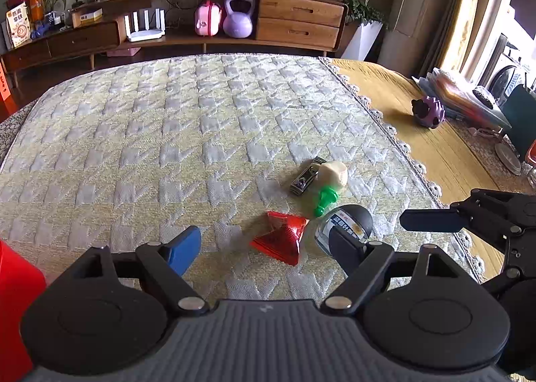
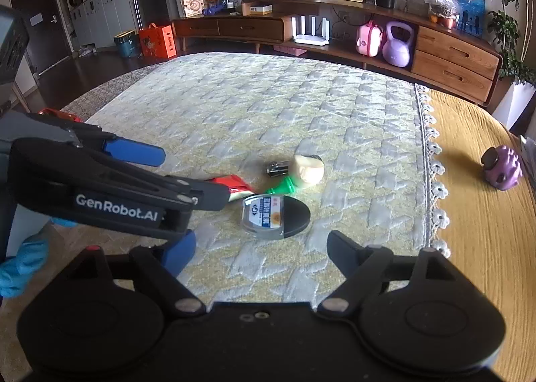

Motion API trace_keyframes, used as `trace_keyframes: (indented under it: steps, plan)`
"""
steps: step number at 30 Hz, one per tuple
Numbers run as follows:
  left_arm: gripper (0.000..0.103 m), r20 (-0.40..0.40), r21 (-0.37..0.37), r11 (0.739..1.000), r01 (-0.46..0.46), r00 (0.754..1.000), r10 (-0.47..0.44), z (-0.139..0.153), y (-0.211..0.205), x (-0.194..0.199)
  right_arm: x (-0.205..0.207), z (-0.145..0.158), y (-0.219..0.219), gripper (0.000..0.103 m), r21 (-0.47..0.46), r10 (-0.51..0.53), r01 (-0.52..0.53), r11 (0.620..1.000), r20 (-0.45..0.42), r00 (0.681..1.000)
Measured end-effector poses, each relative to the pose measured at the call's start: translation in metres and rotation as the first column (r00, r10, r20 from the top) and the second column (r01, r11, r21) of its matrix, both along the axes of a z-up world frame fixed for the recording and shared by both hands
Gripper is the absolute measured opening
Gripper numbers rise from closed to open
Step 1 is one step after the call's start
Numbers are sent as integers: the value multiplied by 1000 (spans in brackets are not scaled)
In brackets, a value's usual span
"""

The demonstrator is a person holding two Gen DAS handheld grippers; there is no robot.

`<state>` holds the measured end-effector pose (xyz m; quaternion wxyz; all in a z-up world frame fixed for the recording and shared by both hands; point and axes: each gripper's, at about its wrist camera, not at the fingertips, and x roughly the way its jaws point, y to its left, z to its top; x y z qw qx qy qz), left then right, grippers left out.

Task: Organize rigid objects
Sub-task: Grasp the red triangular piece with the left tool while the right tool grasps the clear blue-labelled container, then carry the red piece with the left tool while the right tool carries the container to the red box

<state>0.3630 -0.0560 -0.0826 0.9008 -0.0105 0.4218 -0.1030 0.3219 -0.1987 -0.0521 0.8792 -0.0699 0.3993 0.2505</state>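
Note:
Several small objects lie close together on a quilted mat (image 1: 150, 134): a red foil packet (image 1: 281, 236), a clear jar with a black lid (image 1: 345, 224), a green toy piece (image 1: 323, 199), a cream figure head (image 1: 333, 172) and a metal clip (image 1: 303, 176). My left gripper (image 1: 264, 248) is open, with the red packet just ahead between its fingers and untouched. My right gripper (image 2: 261, 253) is open too, and the jar (image 2: 274, 216) lies on its side just beyond its gap. In the right wrist view the left gripper (image 2: 194, 176) reaches in over the red packet (image 2: 234, 186).
A purple hedgehog toy (image 2: 502, 171) sits on the yellow wooden tabletop (image 2: 475, 214) right of the mat's lace edge. A red box (image 1: 16, 298) stands at the near left. A blue-gloved hand (image 2: 20, 264) holds the left gripper. A low wooden sideboard (image 1: 298, 20) lines the far wall.

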Motion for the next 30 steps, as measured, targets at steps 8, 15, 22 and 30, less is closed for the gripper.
trace_keyframes:
  steps: [8, 15, 22, 30]
  plan:
    - [61, -10, 10, 1000, 27, 1000, -27, -13, -3, 8, 14, -12, 5, 73, -4, -3, 3, 1000, -9, 1000]
    - [31, 13, -4, 999, 38, 999, -38, -13, -3, 7, 16, -14, 7, 62, -20, -11, 11, 1000, 17, 1000]
    - [29, 25, 5, 1000, -7, 1000, 7, -11, 5, 1, 13, -12, 6, 52, -34, -36, 37, 999, 29, 999]
    - [29, 32, -14, 1000, -28, 999, 29, 7, 19, -20, -4, 2, 12, 52, -38, -35, 37, 999, 42, 998]
